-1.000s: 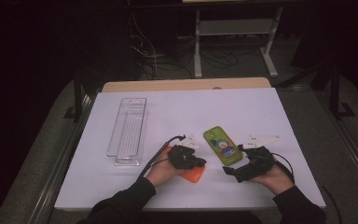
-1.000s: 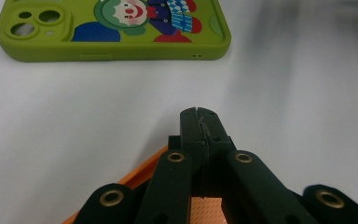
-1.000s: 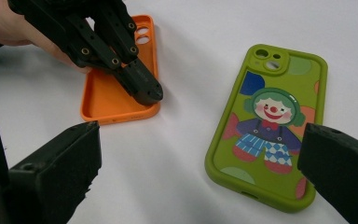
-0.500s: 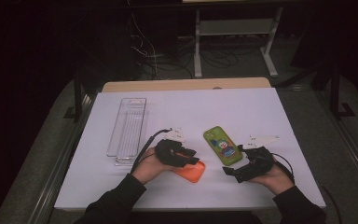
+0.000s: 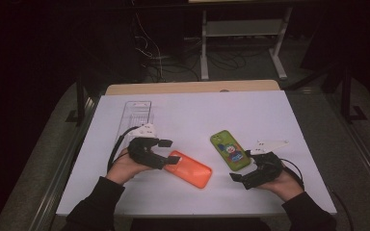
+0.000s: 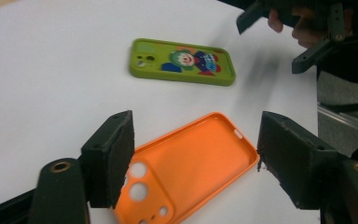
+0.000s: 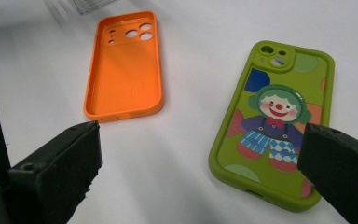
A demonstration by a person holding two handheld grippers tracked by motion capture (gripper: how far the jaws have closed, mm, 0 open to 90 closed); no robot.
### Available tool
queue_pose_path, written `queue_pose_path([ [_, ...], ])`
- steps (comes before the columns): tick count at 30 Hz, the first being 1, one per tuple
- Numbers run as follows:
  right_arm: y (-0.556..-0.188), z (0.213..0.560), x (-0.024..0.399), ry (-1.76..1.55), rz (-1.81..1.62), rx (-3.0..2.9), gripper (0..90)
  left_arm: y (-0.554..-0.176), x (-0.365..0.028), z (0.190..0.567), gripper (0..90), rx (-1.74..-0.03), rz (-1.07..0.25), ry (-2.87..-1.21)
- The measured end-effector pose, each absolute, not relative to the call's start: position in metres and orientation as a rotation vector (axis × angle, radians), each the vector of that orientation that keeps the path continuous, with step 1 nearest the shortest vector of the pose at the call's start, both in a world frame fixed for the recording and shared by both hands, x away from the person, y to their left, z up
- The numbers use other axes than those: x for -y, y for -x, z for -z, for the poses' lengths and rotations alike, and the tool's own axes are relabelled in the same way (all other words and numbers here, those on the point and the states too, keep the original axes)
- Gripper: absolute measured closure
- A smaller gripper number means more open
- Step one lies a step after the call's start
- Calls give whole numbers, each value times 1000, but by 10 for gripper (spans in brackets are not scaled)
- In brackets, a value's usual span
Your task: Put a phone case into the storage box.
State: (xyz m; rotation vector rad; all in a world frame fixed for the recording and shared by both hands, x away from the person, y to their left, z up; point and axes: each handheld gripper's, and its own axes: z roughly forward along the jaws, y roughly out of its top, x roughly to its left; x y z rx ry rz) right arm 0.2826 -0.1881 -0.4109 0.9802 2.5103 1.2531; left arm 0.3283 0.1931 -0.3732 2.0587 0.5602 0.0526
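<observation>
Left gripper (image 5: 167,151), at 9 o'clock on the white tabletop (image 5: 197,115): jaws released and just widening, nothing pressed between the pads. The hollow orange rubbery phone case (image 5: 191,169) lies flat, inside up, at 6 o'clock; its camera-hole end sits just under the parted jaws in the left gripper view (image 6: 191,161). Right gripper (image 5: 243,174), at 4 o'clock: jaws spread, empty. The green phone case printed with a clown (image 5: 230,150) lies face up just beyond it, well apart from the orange one. A clear plastic oblong tray (image 5: 136,117) rests at 10 o'clock.
</observation>
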Motion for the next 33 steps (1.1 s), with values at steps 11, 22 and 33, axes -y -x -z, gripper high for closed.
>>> queue_pose_path([
  [11,-283,413,186,-1013,-1235,-2536,0,-322,-230,377,2,-588,-166,-2075],
  [22,-283,413,180,-1041,-1197,-2575,0,-322,-247,380,0,-635,-160,-2051],
  [33,-296,405,150,-1005,-1158,-2611,0,-322,-247,379,0,-637,-177,-2045],
])
